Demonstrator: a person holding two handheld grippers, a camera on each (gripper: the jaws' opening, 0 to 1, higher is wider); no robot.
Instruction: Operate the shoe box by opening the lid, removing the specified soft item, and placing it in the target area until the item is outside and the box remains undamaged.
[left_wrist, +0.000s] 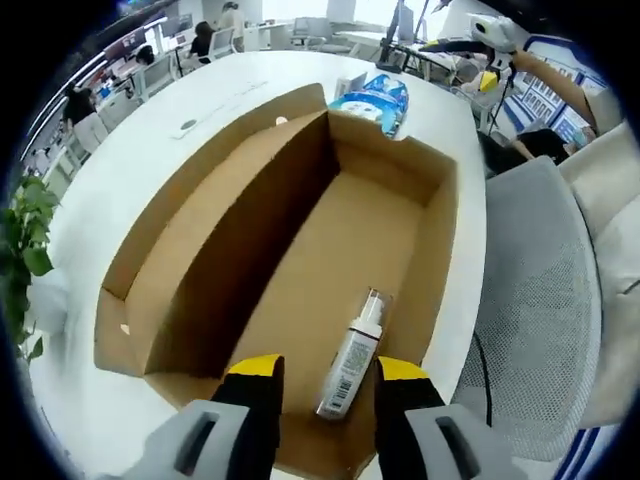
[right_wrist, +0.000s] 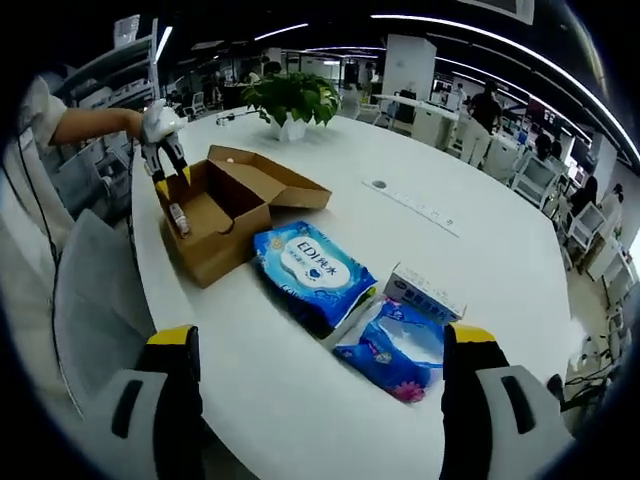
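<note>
Two grippers, both spread wide and holding nothing; left gripper (left_wrist: 328, 385) hovers over the open shoe box (left_wrist: 200, 290), jaws astride a small pump bottle (left_wrist: 352, 358) lying on its floor; right gripper (right_wrist: 320, 350) faces the EDI wipes pack (right_wrist: 312, 268), already out on the white table (right_wrist: 480, 250); we judge it light, squashy, slick-filmed; pinch mid-body across its width

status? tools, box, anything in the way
Left tool open over the bottle in the open shoe box. Right tool open, empty, above blue wipes packs. Nothing blocking.
</note>
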